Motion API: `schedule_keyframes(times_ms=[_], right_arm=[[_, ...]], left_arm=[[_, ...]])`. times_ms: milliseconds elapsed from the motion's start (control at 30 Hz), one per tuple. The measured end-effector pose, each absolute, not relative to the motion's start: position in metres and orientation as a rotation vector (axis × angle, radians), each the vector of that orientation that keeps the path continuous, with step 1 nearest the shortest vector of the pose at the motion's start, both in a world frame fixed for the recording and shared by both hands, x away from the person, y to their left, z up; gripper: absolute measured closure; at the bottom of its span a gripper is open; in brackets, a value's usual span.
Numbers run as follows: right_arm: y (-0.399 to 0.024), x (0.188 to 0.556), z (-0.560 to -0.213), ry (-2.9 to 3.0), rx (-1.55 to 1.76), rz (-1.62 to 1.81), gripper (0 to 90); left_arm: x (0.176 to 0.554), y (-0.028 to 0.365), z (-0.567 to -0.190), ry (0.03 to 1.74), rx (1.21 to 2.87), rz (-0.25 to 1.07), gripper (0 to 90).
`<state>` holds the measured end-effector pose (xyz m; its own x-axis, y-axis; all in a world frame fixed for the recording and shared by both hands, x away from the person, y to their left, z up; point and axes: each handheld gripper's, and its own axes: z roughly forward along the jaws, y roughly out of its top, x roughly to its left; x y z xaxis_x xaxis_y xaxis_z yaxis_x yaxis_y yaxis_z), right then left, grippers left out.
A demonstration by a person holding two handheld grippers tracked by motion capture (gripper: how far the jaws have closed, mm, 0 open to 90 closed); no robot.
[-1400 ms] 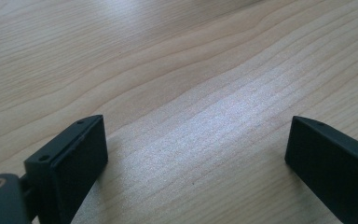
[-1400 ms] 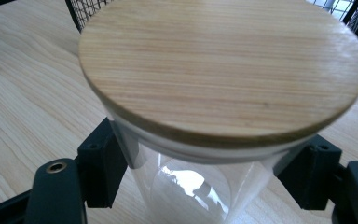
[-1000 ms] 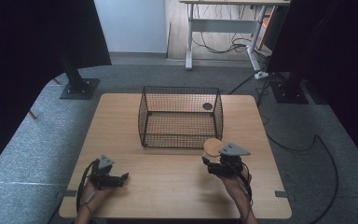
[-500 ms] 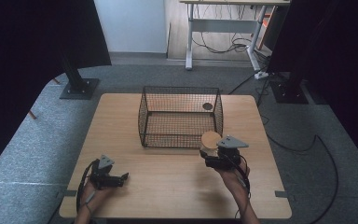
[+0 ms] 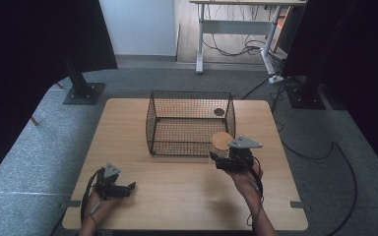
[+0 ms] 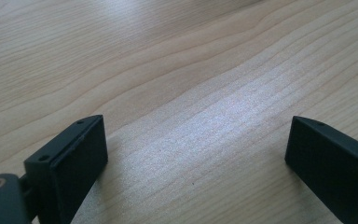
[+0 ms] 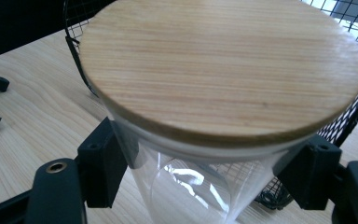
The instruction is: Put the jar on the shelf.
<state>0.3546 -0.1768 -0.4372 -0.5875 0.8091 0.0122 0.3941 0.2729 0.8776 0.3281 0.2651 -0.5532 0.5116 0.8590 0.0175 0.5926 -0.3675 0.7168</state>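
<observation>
Glass, clear and smooth, capped with a round bamboo lid: a jar (image 7: 200, 140) clamped between the two black jaws of the right gripper (image 7: 205, 170), pads pressing on the wall just under the lid. Seen from the high view as a tan disc (image 5: 221, 141) just ahead of the right gripper (image 5: 226, 160), held off the wooden table (image 5: 177, 191) and touching or nearly touching the near right corner of the black wire basket (image 5: 191, 123); hard to tell from that angle whether over the rim yet or just outside it. Mesh of the basket (image 7: 349, 116) close behind the jar in the right gripper view.

Left gripper (image 5: 123, 188) resting low near the front left of the table, jaws spread wide with nothing but bare wood grain between them (image 6: 196, 154).

Progress, as a judgement: pick-up done, jar gripped and raised; carrying over the basket wall, lowering inside and letting go probably left to do. A small dark round thing (image 5: 219, 112) at the basket's far right corner, too small to identify.

No brand, label or writing readable anywhere: lid plain wood grain, glass unmarked, jaws bare apart from screw holes.
</observation>
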Motion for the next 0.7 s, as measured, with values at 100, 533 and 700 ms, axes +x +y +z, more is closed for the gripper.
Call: schedule_keyframes(times_ms=[100, 533, 700], right_arm=[[-0.175, 0.357, -0.434, 2.106, 1.088, 1.258, 25.8], [-0.169, 0.367, -0.416, 2.094, 1.067, 1.263, 25.8], [-0.167, 0.371, -0.410, 2.082, 1.064, 1.278, 25.8]], left_arm=[[0.328, 0.265, -0.553, 1.180, 2.094, 0.520, 5.4], [0.328, 0.265, -0.553, 1.180, 2.094, 0.519, 5.4], [0.328, 0.265, -0.553, 1.179, 2.095, 0.520, 5.4]])
